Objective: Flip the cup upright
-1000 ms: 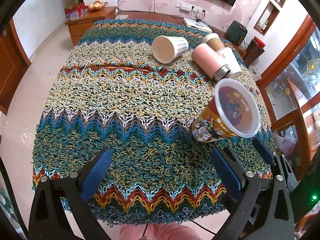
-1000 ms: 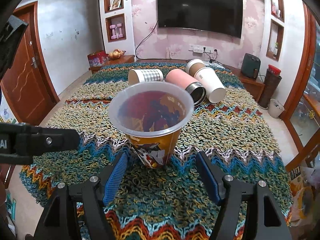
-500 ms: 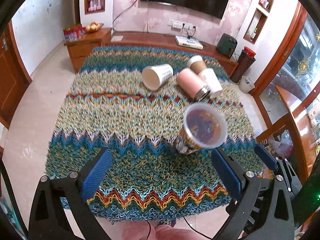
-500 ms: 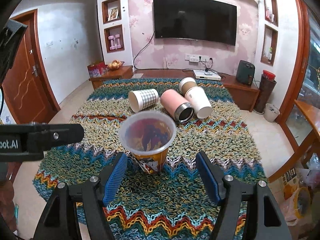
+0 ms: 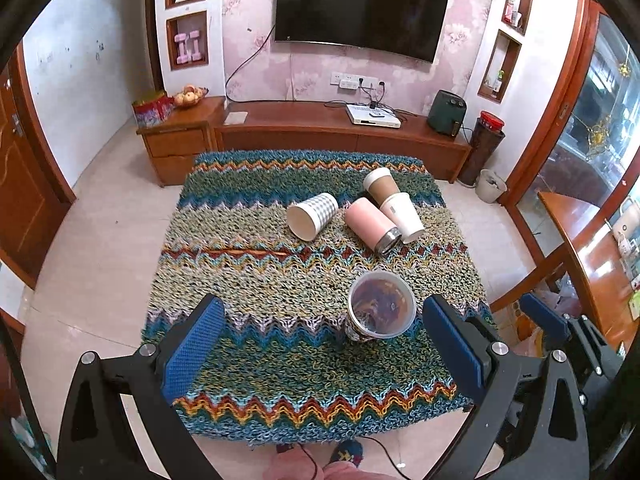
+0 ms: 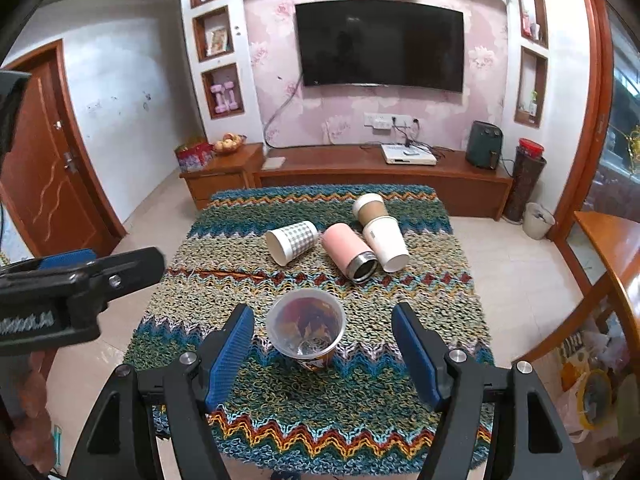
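Right wrist view shows the clear plastic cup with a printed orange-and-white wrapper [image 6: 306,328] standing upright, mouth up, on the shaggy zigzag-striped knitted table cover [image 6: 280,408]. The right gripper [image 6: 323,354] is spread wide with nothing between its blue-padded fingers [image 6: 230,354]; the cup sits beyond the gap, touching neither pad. At 9 o'clock in this view the black body of the left gripper [image 6: 76,280] pokes in from the edge.

From the left wrist view, the left gripper [image 5: 322,354] is likewise released, its blue pads [image 5: 194,350] far apart and holding nothing. The cup [image 5: 380,306] stands at roughly 4 o'clock from the middle of the cover [image 5: 248,280], just beside the inner face of the right-hand pad but apart from it.

Toward 12 o'clock from the cup, four other vessels lie on their sides: a white paper cup with a grey checked pattern [image 6: 292,240], a pink metal tumbler with a steel rim [image 6: 350,254], a plain white paper cup [image 6: 386,244] touching the tumbler, and a brown-sleeved paper cup with a white lid [image 6: 370,208] behind them. Against the far wall are a long wooden TV cabinet [image 6: 360,172] and a dark wall-mounted television [image 6: 380,46].
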Motion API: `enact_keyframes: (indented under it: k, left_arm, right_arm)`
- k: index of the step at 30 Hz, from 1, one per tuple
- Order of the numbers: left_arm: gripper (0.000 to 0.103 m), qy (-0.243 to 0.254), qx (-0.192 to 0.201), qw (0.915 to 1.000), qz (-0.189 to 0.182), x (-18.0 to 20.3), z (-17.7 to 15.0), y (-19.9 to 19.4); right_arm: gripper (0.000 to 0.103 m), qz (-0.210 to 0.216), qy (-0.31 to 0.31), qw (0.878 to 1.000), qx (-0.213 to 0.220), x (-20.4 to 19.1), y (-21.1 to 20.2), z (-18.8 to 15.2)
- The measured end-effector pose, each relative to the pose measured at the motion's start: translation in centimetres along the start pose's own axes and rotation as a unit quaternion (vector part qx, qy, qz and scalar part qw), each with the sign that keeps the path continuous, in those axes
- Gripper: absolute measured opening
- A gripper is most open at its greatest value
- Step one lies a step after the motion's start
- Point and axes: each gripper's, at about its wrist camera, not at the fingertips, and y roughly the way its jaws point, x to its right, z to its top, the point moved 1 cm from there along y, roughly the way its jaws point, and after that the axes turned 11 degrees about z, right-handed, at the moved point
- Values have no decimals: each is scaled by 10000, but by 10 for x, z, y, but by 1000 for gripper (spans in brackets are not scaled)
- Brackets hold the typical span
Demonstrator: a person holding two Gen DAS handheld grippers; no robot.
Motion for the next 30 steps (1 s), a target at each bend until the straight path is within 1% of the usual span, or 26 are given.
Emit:
enact_keyframes:
  k: [3, 7, 10, 16, 21, 24, 30]
  left_arm:
    - [100, 42, 2, 9998, 174, -1, 7, -7]
    - [100, -28, -59, 9996, 263, -7, 16, -10]
    - [100, -69, -46, 9994, 346, -11, 21, -14]
    - [100, -169, 8, 9991, 388, -14, 26, -19]
    - [100, -206, 13, 9988, 442, -15, 27, -19]
    - [100, -243, 54, 9982, 543, -16, 28, -20]
    - [100, -274, 17, 9978, 608, -17, 28, -17]
  right_arm:
    - [72, -130, 58, 9999, -82, 0, -3, 12]
    - [72, -279, 119, 9994, -143, 2, -5, 25]
    - [72, -281, 117, 9995, -96, 0, -10, 35]
    - [72, -352, -111, 9993, 62, -10, -20, 51]
    - [72, -397, -154, 9991, 42, -13, -21, 57]
    - [72, -456, -166, 9988, 13, -14, -21, 59]
    - [72, -520, -167, 9985, 17, -13, -20, 61]
